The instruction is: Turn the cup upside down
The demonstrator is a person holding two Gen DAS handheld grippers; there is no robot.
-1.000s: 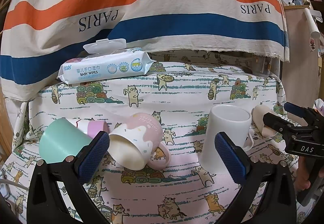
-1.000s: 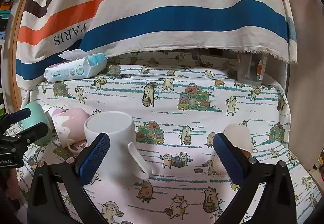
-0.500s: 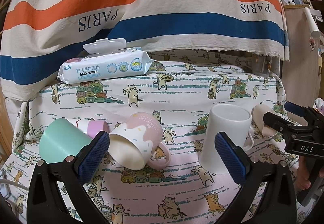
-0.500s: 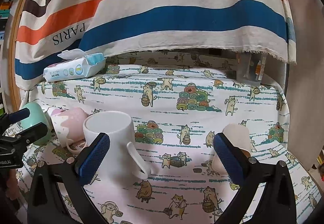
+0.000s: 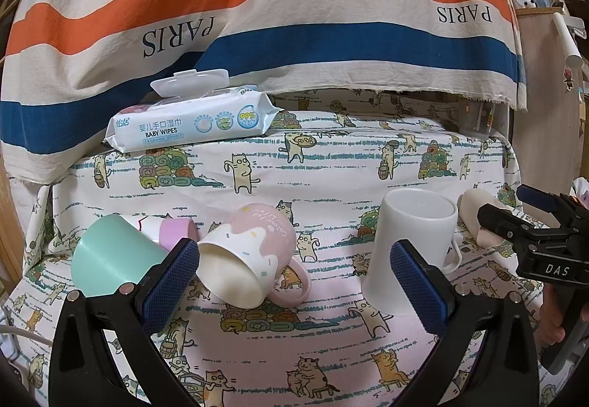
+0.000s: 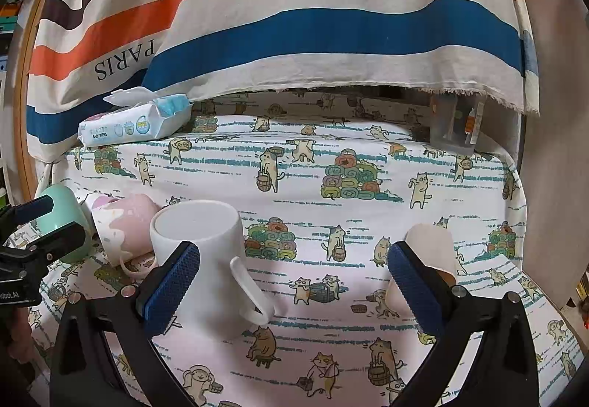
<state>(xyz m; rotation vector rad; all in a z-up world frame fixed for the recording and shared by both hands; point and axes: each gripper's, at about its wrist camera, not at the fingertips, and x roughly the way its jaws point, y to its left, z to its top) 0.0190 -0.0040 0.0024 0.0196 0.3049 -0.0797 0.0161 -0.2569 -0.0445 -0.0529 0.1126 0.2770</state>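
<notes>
A white mug stands upside down, base up, on the cat-print cloth; it also shows in the right wrist view, handle toward me. A pink mug lies on its side, mouth toward me, also seen in the right wrist view. A mint green cup lies on its side at the left. A beige cup stands at the right. My left gripper is open and empty in front of the pink mug. My right gripper is open and empty, between the white mug and the beige cup.
A small pink-lidded item lies behind the green cup. A baby wipes pack sits at the back left. A striped PARIS cloth hangs behind. A clear box stands at the back right. A wooden panel borders the right edge.
</notes>
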